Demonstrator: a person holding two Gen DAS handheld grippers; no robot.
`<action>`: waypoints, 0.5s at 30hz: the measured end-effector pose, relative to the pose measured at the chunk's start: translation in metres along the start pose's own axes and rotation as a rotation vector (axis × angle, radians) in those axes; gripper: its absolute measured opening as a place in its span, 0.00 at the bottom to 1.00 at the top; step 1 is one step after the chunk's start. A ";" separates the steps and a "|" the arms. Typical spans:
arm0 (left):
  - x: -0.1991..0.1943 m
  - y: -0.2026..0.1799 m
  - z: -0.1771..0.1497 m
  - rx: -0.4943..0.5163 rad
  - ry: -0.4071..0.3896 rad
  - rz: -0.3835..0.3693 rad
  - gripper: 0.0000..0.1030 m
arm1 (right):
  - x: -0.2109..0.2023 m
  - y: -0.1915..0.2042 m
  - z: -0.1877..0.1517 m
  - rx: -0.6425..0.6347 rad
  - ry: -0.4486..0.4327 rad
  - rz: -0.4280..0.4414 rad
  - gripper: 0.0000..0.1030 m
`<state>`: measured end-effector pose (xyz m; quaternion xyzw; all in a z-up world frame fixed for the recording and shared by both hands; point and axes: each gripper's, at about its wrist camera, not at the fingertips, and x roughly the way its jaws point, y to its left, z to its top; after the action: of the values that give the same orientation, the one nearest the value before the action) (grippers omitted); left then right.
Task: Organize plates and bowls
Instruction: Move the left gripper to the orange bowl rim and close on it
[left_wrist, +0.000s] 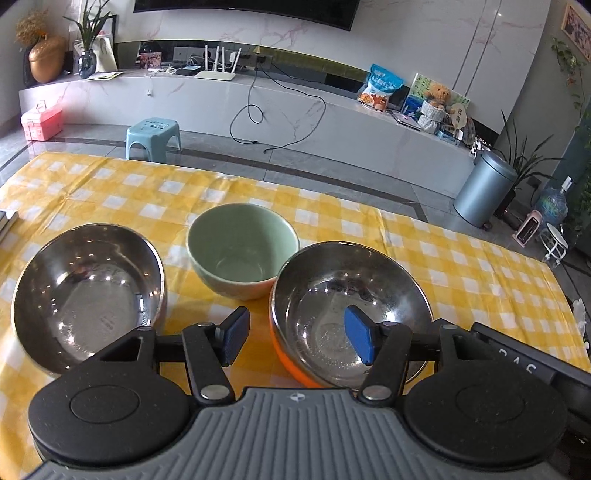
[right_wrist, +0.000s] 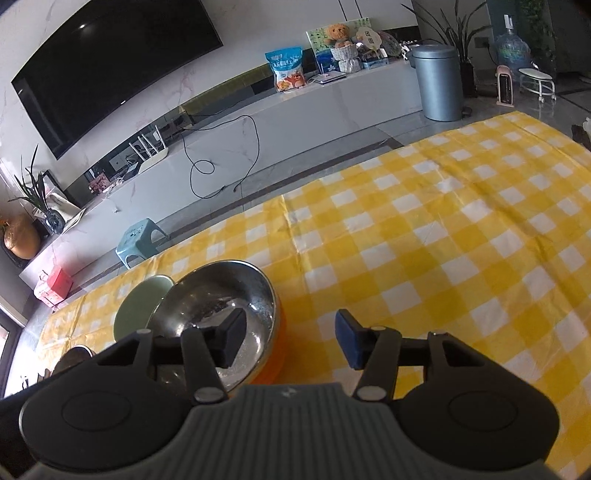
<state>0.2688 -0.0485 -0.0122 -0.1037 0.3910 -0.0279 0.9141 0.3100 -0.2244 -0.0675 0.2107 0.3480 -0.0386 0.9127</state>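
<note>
Three bowls on the checked worktop (left_wrist: 461, 258); both my hand-held grippers released, grasping nothing.

Orange-sided steel bowl (left_wrist: 351, 314), near right: likely light, stiff, slick; take by rim, which my left hand-held gripper (left_wrist: 295, 339) straddles. Plain steel bowl (left_wrist: 88, 295) left. Green ceramic bowl (left_wrist: 242, 251) behind, touching orange one: heavier, breakable, crowds lifting. Right hand-held gripper (right_wrist: 290, 341) beside orange bowl.
</note>
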 end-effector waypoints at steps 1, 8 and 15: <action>0.003 -0.001 -0.001 0.007 0.001 -0.004 0.67 | 0.004 0.000 0.000 -0.003 0.000 -0.010 0.52; 0.020 0.000 -0.004 0.032 0.016 0.033 0.57 | 0.020 -0.004 -0.004 -0.010 0.010 -0.006 0.44; 0.021 -0.003 -0.007 0.060 0.003 0.013 0.34 | 0.022 0.001 -0.009 -0.032 -0.013 0.023 0.24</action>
<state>0.2779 -0.0552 -0.0312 -0.0735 0.3918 -0.0340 0.9165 0.3216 -0.2179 -0.0871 0.1997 0.3404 -0.0240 0.9185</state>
